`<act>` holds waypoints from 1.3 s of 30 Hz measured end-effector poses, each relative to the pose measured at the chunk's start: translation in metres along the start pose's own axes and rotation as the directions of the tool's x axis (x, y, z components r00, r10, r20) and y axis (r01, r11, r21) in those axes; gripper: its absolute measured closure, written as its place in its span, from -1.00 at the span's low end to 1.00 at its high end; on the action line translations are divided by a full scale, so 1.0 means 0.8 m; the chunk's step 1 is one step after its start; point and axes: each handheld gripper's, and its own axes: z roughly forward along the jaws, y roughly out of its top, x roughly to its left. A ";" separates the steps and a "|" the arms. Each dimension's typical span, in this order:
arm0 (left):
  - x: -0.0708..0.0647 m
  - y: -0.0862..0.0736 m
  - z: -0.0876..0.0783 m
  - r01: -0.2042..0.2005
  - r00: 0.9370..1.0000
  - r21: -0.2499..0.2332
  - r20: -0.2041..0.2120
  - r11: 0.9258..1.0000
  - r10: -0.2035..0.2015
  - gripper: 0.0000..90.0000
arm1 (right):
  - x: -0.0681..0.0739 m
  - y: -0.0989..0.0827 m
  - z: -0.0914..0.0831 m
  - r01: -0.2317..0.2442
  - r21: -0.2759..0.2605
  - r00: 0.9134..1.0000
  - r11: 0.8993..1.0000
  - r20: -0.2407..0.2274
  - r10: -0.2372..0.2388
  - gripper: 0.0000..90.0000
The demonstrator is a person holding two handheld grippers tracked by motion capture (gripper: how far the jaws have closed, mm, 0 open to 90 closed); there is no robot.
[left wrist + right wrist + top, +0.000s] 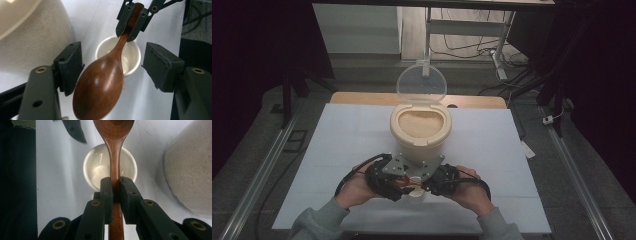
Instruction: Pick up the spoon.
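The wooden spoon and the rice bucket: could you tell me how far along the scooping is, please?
Done: the bucket's lid stands open and the right gripper is shut on the wooden spoon handle. In hand: the spoon hangs over the empty white cup, between the open left gripper jaws. Left: scooping rice into the cup.

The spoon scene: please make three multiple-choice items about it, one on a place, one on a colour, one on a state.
1. Where is the cup?
A. under the spoon
B. inside the bin
C. on the bin's lid

2. What colour is the spoon?
A. white
B. brown
C. blue

3. How is the right gripper?
A. open, holding nothing
B. shut on the cup
C. shut on the spoon

Answers: 1 A, the handle crosses above the cup in both gripper views. 2 B, it is glossy brown wood. 3 C, its jaws clamp the handle, while the left gripper stands open around the bowl of the spoon.
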 end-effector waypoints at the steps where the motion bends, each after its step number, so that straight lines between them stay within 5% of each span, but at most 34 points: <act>1: 0.000 0.001 0.002 -0.005 1.000 0.003 0.003 1.000 0.005 -0.23 | 0.000 0.001 0.000 0.007 0.006 1.000 1.000 -0.005 -0.007 0.79; 15: -0.004 0.008 0.024 -0.076 0.996 0.077 0.046 0.994 0.073 0.13 | 0.010 0.009 -0.003 0.053 0.001 0.999 0.999 0.006 -0.053 0.79; 27: -0.007 0.008 0.032 -0.125 0.989 0.119 0.089 0.985 0.115 0.55 | 0.022 0.016 -0.007 0.172 0.031 0.984 0.985 0.033 -0.173 0.79; 33: -0.008 0.008 0.036 -0.125 0.985 0.127 0.132 0.984 0.108 0.67 | 0.025 0.016 -0.006 0.181 0.019 0.983 0.983 0.017 -0.182 0.79; 39: -0.008 0.008 0.032 -0.122 0.990 0.108 0.089 0.987 0.112 0.73 | 0.022 0.014 -0.011 0.154 -0.018 0.987 0.988 0.049 -0.153 0.72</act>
